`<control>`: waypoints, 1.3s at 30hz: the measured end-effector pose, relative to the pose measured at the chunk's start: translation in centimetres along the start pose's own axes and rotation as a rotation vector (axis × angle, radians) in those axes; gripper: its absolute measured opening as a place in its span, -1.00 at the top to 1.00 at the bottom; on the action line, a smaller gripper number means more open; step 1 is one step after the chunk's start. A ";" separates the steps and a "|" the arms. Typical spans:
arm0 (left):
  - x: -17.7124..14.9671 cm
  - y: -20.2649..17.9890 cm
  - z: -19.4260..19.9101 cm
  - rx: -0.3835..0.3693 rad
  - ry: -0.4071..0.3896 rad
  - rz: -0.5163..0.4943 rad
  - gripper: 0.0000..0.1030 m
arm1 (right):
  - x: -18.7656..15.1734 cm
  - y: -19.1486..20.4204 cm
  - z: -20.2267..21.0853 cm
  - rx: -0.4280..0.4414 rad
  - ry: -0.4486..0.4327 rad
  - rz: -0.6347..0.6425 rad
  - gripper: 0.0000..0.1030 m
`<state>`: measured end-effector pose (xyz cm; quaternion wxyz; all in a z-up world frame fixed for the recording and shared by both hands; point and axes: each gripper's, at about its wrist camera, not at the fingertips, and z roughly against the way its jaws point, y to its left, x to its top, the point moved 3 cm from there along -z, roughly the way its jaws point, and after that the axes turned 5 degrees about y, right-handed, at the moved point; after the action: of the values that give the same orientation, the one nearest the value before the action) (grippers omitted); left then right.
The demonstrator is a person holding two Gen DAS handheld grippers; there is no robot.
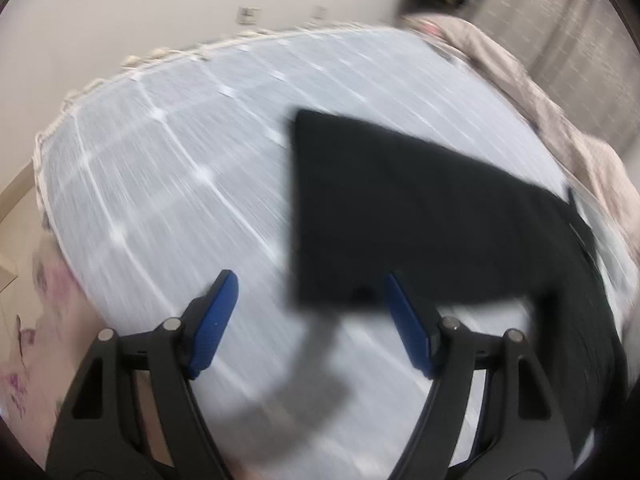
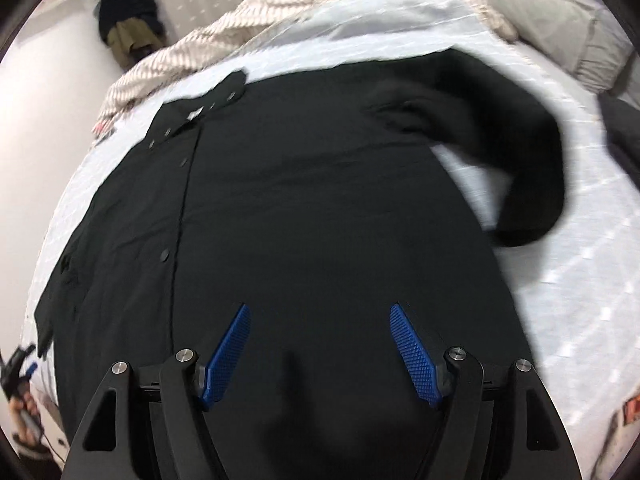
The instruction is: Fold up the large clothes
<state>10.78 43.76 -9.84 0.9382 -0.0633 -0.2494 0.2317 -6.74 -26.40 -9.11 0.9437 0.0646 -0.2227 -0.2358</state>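
Black button-front shirt (image 2: 304, 208) spread flat on pale bedsheet, buttons up, one sleeve (image 2: 532, 168) curled beside it

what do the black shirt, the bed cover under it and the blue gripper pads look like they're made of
Black shirt: thin woven cloth, matte, probably cotton or a blend; it lies limp and flat, with small dark buttons.
Bed cover: pale woven fabric with a white line grid, likely cotton.
Blue pads on the right gripper: moulded rubber or plastic with a fine crosshatch texture; which one is unclear.
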 end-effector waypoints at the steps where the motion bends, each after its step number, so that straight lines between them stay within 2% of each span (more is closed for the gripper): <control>1: 0.9 0.5 -1.0 0.002 0.002 0.016 -0.45 | 0.0 0.5 -0.9 0.004 0.014 0.006 -0.43; 2: 1.4 0.7 -1.8 0.002 0.004 0.030 -0.40 | 0.0 1.3 -2.3 0.010 0.034 0.011 -0.43; 4: 2.5 0.5 -2.4 -0.015 -0.045 0.055 -0.31 | -0.1 1.9 -4.1 0.015 0.058 0.005 -0.43; 5: 3.2 0.1 -2.7 -0.045 -0.059 0.055 -0.02 | 0.0 1.8 -4.9 0.010 0.070 0.000 -0.43; 6: 3.5 -0.7 -3.2 -0.098 -0.039 0.053 0.47 | -0.1 1.8 -5.3 0.001 0.077 -0.003 -0.43; 7: 3.6 -1.1 -3.4 -0.134 -0.011 0.059 0.64 | -0.2 1.8 -5.6 -0.010 0.079 -0.001 -0.43; 8: 3.9 -1.5 -3.5 -0.120 -0.002 0.066 0.70 | -0.6 2.1 -5.4 -0.019 0.074 0.005 -0.43; 9: 4.3 -2.2 -3.3 -0.077 -0.026 0.049 0.82 | -0.4 2.2 -5.5 -0.025 0.069 0.011 -0.43; 10: 4.9 -3.0 -2.1 -0.034 -0.077 0.019 0.82 | -0.2 2.3 -5.5 -0.029 0.064 0.015 -0.43; 11: 5.6 -3.2 -1.3 -0.024 -0.121 0.018 0.82 | 0.1 2.6 -5.7 -0.032 0.059 0.016 -0.43; 13: 7.3 -3.1 1.4 -0.030 -0.247 0.051 0.82 | 0.2 2.4 -6.0 -0.037 0.055 0.012 -0.43; 14: 8.2 -2.9 2.1 -0.034 -0.281 0.074 0.83 | -0.1 2.2 -5.8 -0.038 0.053 0.011 -0.43; 15: 9.0 -2.8 2.1 -0.022 -0.294 0.076 0.86 | 0.0 2.3 -6.0 -0.039 0.051 0.012 -0.43; 16: 9.6 -3.1 1.5 0.037 -0.294 0.063 1.00 | 0.0 2.3 -5.9 -0.041 0.049 0.015 -0.43; 18: 9.9 -3.2 0.4 0.222 -0.305 0.027 1.00 | -0.3 1.8 -5.5 -0.050 0.049 0.032 -0.43; 19: 10.0 -3.2 -0.5 0.262 -0.278 0.013 1.00 | 0.0 2.2 -5.9 -0.057 0.048 0.044 -0.43; 20: 9.9 -3.1 -1.0 0.258 -0.254 0.025 1.00 | -0.1 2.2 -5.8 -0.060 0.048 0.052 -0.43; 22: 9.6 -2.7 -0.9 0.183 -0.234 0.074 0.98 | -0.2 2.1 -5.5 -0.055 0.047 0.066 -0.43; 23: 9.2 -2.9 -0.8 0.156 -0.225 0.083 0.79 | -0.2 2.0 -5.3 -0.048 0.044 0.068 -0.43; 24: 8.5 -3.0 -0.5 0.142 -0.213 0.082 0.44 | -0.2 1.8 -5.1 -0.042 0.040 0.067 -0.43; 26: 7.4 -3.9 0.1 0.107 -0.176 0.076 -0.02 | -0.2 1.3 -4.7 -0.046 0.031 0.058 -0.43; 28: 6.6 -5.4 0.7 0.067 -0.161 0.063 -0.13 | -0.3 0.8 -4.3 -0.055 0.027 0.046 -0.43; 30: 5.2 -7.0 1.5 0.043 -0.136 0.039 -0.37 | -0.7 -0.1 -3.3 -0.066 0.018 0.034 -0.43; 33: 2.6 -11.1 2.7 -0.014 -0.097 -0.040 -0.45 | -1.0 -1.9 -0.9 -0.090 -0.027 -0.006 -0.43; 35: 1.1 -13.6 3.7 -0.038 -0.085 -0.099 -0.47 | -0.9 -3.7 1.6 -0.066 -0.079 -0.056 -0.43; 39: -3.5 -20.5 5.9 -0.130 -0.058 -0.253 -0.65 | -0.7 -8.1 6.1 -0.024 -0.166 -0.158 -0.43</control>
<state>13.43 24.05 -1.49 0.9461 -0.0855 -0.2971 0.0968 -13.41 -33.32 -5.73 0.9011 0.0511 -0.2916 -0.3168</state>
